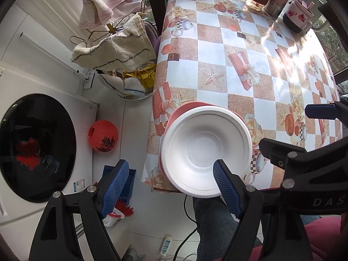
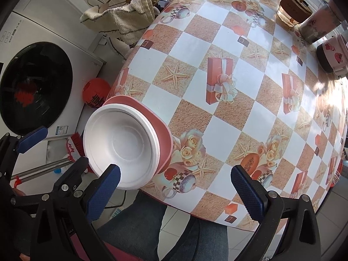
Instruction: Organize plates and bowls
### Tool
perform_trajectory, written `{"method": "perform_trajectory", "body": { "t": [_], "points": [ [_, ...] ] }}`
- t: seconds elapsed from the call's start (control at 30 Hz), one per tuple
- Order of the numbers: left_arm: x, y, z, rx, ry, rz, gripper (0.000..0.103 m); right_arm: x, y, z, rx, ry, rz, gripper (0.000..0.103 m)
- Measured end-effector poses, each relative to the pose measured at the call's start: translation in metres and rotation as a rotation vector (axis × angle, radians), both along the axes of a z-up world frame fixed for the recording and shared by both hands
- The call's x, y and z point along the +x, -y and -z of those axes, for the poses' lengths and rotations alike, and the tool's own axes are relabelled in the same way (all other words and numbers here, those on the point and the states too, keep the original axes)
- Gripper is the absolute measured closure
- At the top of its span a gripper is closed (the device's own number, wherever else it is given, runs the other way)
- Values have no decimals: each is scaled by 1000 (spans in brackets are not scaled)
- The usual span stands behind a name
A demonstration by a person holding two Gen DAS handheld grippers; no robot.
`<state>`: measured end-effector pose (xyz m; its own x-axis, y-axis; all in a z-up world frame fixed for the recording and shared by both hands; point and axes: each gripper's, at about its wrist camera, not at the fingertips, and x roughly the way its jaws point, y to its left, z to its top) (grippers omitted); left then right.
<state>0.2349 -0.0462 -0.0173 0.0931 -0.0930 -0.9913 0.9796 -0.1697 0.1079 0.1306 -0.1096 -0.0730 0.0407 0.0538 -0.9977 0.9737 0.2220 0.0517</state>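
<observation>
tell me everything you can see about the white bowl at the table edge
The white bowl is round, matte and foam-like, with a broad flat rim, stepped rings and a small flat base. It sits upright and looks empty, stacked on more white rims nested in a pink dish at the table's near corner, overhanging the edge. The left claw is open, one pad over the near rim; contact is unclear. The right claw is open beside it.

We see a matt white foam-like round bowl (image 1: 206, 150) nested in a smooth salmon-pink plastic-looking plate (image 2: 162, 128), on a surface under a glossy checked oilcloth (image 1: 250, 50) that glares in sunlight. Our left tongs (image 1: 171, 187) and right tongs (image 2: 177, 193) wear ribbed blue rubbery pads (image 1: 226, 187) on matt black plastic arms with shiny metal rivets.
</observation>
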Motion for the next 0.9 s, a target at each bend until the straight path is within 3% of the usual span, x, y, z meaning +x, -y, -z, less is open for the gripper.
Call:
{"method": "perform_trajectory", "body": {
  "t": [0.77, 0.9],
  "points": [
    [1, 0, 0, 8, 13, -2, 20, -1, 1, 2, 10, 9, 4, 1],
    [2, 1, 1, 15, -42, -6, 20, -3, 1, 3, 14, 16, 9, 1]
  ]
}}
